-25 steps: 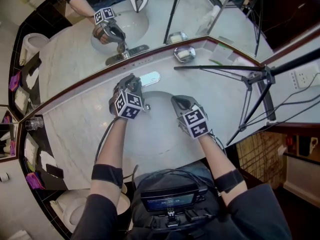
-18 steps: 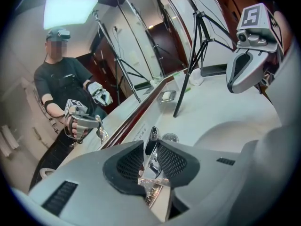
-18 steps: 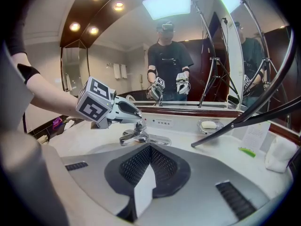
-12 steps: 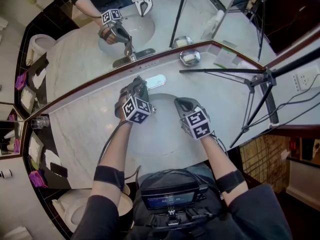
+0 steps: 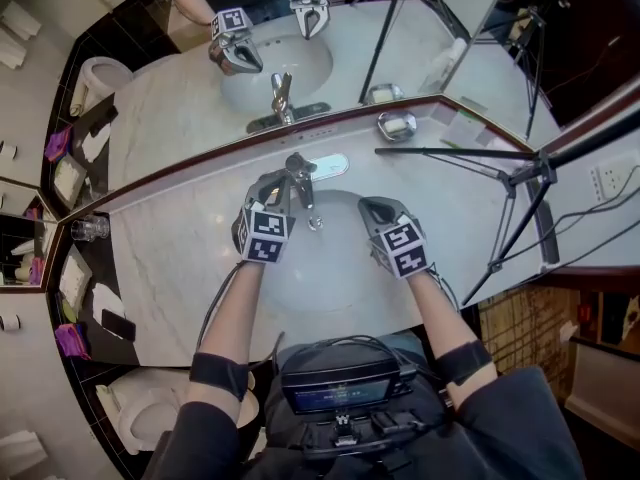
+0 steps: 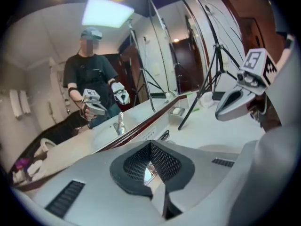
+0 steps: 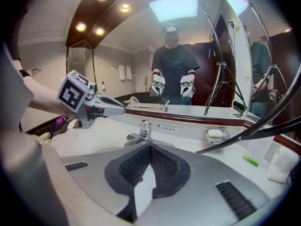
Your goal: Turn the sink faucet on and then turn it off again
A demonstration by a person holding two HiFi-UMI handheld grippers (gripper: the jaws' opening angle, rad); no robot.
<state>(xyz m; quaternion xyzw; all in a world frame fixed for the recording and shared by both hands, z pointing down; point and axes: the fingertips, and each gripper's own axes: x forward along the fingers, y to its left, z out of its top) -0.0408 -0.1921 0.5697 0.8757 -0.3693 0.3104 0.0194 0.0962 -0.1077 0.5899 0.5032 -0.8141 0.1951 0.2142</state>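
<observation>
The chrome faucet [image 5: 297, 173] stands at the back rim of the white sink basin [image 5: 330, 268], its lever uncovered; whether water runs I cannot tell. My left gripper [image 5: 274, 190] hangs just left of it, clear of the lever. Its jaws have just been closing and are shut with nothing between them [image 6: 151, 161]. My right gripper [image 5: 372, 208] hovers over the right side of the basin, also shut and empty [image 7: 149, 159]. The right gripper view shows the faucet [image 7: 142, 131] straight ahead, with the left gripper [image 7: 122, 108] up to its left.
A mirror [image 5: 300, 58] runs along the back of the marble counter [image 5: 170, 258]. A soap dish [image 5: 397, 125] sits back right, and black tripod legs [image 5: 520, 183] cross the right side. At the counter's far left stands a glass [image 5: 88, 229]. A toilet [image 5: 140, 418] is lower left.
The left gripper has drawn back and up off the faucet, which now shows uncovered, and its jaws have closed. The right gripper has stayed where it was.
</observation>
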